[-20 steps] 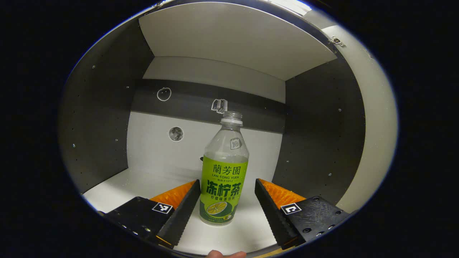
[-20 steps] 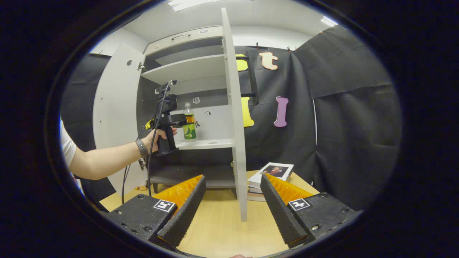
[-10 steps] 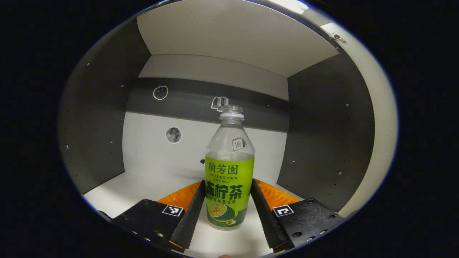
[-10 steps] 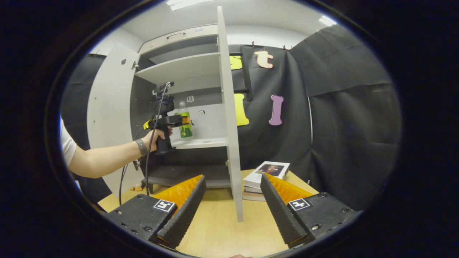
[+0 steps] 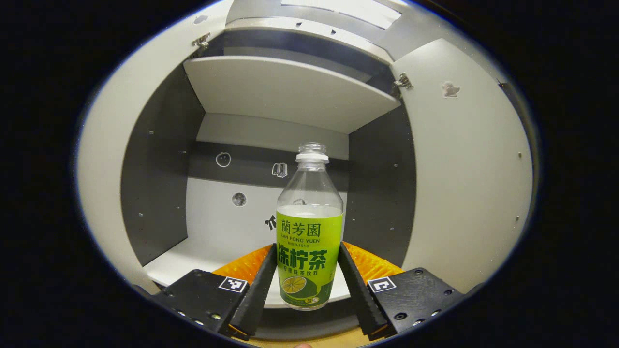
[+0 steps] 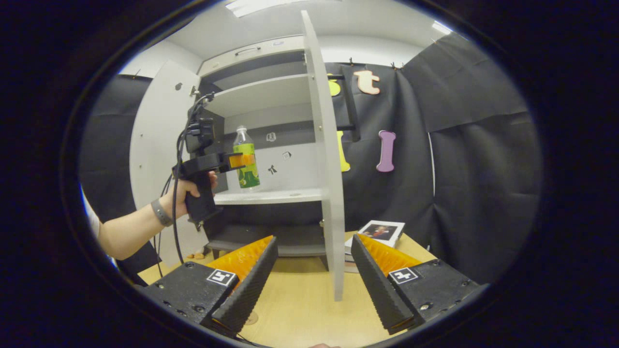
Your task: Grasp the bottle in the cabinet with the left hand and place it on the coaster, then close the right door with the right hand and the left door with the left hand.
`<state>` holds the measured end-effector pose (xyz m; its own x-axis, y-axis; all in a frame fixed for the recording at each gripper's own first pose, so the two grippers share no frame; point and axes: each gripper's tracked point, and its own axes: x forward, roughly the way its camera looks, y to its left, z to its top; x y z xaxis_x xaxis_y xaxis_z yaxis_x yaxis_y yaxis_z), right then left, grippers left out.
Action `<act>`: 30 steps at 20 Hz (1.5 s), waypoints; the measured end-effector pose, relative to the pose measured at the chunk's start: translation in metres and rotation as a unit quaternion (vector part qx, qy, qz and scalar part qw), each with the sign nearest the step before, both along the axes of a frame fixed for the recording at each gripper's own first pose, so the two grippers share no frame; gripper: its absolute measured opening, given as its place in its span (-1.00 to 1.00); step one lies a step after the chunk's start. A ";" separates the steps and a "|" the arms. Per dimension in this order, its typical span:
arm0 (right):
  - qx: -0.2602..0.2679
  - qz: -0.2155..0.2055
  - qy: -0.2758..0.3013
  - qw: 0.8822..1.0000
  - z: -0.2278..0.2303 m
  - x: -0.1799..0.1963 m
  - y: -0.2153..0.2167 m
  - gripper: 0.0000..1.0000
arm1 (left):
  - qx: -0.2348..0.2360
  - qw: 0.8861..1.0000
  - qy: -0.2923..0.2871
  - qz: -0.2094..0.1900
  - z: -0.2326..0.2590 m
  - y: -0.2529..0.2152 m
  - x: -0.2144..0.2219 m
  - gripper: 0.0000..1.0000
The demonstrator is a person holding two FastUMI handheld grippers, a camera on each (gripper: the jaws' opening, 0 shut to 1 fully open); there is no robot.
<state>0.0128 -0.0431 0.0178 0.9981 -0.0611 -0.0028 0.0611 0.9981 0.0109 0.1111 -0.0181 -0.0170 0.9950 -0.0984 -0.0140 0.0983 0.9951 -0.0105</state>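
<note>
Bottle [image 5: 309, 241] is now out of the cabinet [image 5: 290, 92], lifted off its shelf [image 6: 268, 195], squeezed tight in the left tongs [image 5: 306, 285]. A second ago it stood inside. Next stop is the coaster. Right tongs [image 6: 313, 275] hang open above the surface [image 6: 300, 309].

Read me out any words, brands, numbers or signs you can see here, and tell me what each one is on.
bottle, green label: large printed brand characters, not read out here.
square markers on the gripper bodies: black-and-white patterns, no words.
stickers on the cabinet's back wall: small drawings, no readable text.
book on the table: any cover text is too small to read.
</note>
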 end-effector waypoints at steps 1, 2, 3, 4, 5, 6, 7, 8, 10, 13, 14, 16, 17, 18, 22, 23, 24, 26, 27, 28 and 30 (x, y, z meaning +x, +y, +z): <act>-0.005 0.011 -0.004 1.000 0.004 -0.001 0.006 1.00 | 0.000 1.000 -0.002 0.001 -0.005 -0.002 -0.023 0.51; -0.007 0.022 -0.008 1.000 0.008 -0.002 0.010 1.00 | 0.003 1.000 0.000 0.002 -0.011 -0.004 -0.048 0.58; -0.008 0.034 -0.012 0.999 0.013 -0.003 0.016 0.93 | 0.010 1.000 0.002 0.006 -0.021 -0.004 -0.070 0.59; -0.007 0.044 -0.015 0.999 0.016 -0.004 0.020 0.94 | 0.015 1.000 0.002 0.010 -0.031 -0.004 -0.088 0.51; -0.008 0.051 -0.016 0.999 0.021 -0.005 0.023 0.93 | 0.015 1.000 0.007 0.010 -0.043 -0.005 -0.106 0.51; -0.011 0.057 -0.018 0.998 0.024 -0.006 0.025 0.93 | 0.015 1.000 0.011 0.010 -0.056 -0.008 -0.125 0.51; -0.015 0.063 -0.021 0.998 0.030 -0.008 0.028 1.00 | 0.019 1.000 0.015 0.014 -0.071 -0.010 -0.143 0.51; -0.015 0.071 -0.023 0.997 0.033 -0.009 0.032 0.93 | 0.024 0.999 0.017 0.018 -0.087 -0.011 -0.161 0.51; -0.004 0.080 -0.027 0.996 0.043 -0.012 0.035 0.99 | 0.028 0.999 0.023 0.022 -0.120 -0.018 -0.193 0.51; 0.005 0.074 -0.037 0.997 0.060 -0.014 0.029 0.99 | 0.040 0.998 0.028 0.029 -0.162 -0.029 -0.229 0.51; 0.005 0.070 -0.039 0.997 0.063 -0.015 0.027 0.99 | 0.045 0.998 0.035 0.039 -0.179 -0.029 -0.240 0.51; 0.008 0.063 -0.035 0.997 0.065 -0.017 0.024 1.00 | 0.041 0.997 0.047 0.054 -0.204 -0.029 -0.252 0.51; 0.011 0.061 -0.029 0.998 0.065 -0.018 0.023 1.00 | 0.036 0.997 0.051 0.054 -0.215 -0.032 -0.255 0.51; 0.015 0.060 -0.024 0.998 0.064 -0.020 0.022 1.00 | 0.031 0.997 0.055 0.054 -0.224 -0.034 -0.258 0.51; 0.000 0.047 -0.011 0.999 0.061 -0.030 0.020 1.00 | 0.028 0.995 0.074 0.068 -0.257 -0.033 -0.267 0.51; -0.004 0.045 -0.009 0.999 0.060 -0.033 0.020 1.00 | 0.027 0.994 0.079 0.071 -0.264 -0.033 -0.268 0.51; -0.007 0.045 -0.007 0.999 0.058 -0.035 0.021 1.00 | 0.026 0.993 0.088 0.069 -0.273 -0.035 -0.271 0.51; -0.008 0.045 -0.007 0.999 0.058 -0.039 0.023 0.93 | 0.023 0.993 0.095 0.070 -0.281 -0.037 -0.276 0.51; -0.006 0.044 -0.008 0.999 0.058 -0.040 0.023 0.93 | 0.025 0.993 0.087 0.071 -0.279 -0.036 -0.277 0.51; -0.004 0.044 -0.007 0.999 0.057 -0.041 0.024 0.93 | 0.027 0.993 0.088 0.074 -0.281 -0.035 -0.277 0.51; -0.003 0.044 -0.003 0.999 0.054 -0.042 0.024 0.99 | 0.030 0.992 0.089 0.080 -0.283 -0.032 -0.278 0.53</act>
